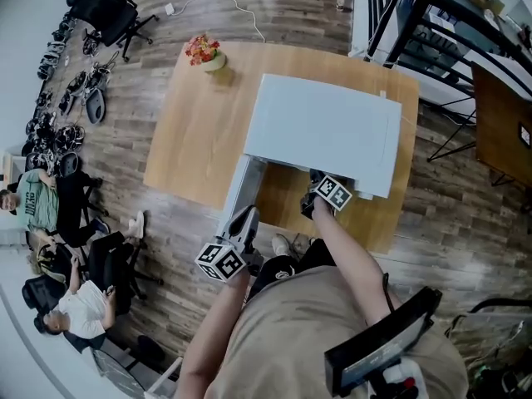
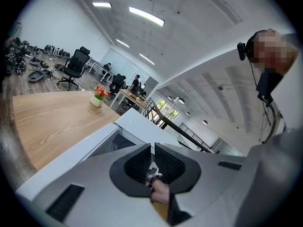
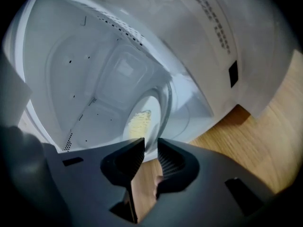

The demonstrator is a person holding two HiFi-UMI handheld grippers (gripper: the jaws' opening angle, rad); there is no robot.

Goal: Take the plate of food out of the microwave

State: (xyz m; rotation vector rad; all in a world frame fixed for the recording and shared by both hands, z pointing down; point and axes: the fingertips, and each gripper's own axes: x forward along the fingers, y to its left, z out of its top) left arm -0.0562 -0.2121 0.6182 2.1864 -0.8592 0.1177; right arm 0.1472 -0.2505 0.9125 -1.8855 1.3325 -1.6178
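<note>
The microwave [image 1: 324, 131] stands on a wooden table [image 1: 195, 131] with its door [image 1: 239, 185] swung open to the left. The left gripper [image 2: 152, 148] has its jaws clenched almost together on the free edge of that door. The plate [image 3: 150, 109] sits inside the microwave, with a heap of pale yellow food [image 3: 137, 123] on it. The right gripper [image 3: 150, 143] points into the opening, just short of the plate's near rim. Its jaws stand slightly apart and hold nothing.
</note>
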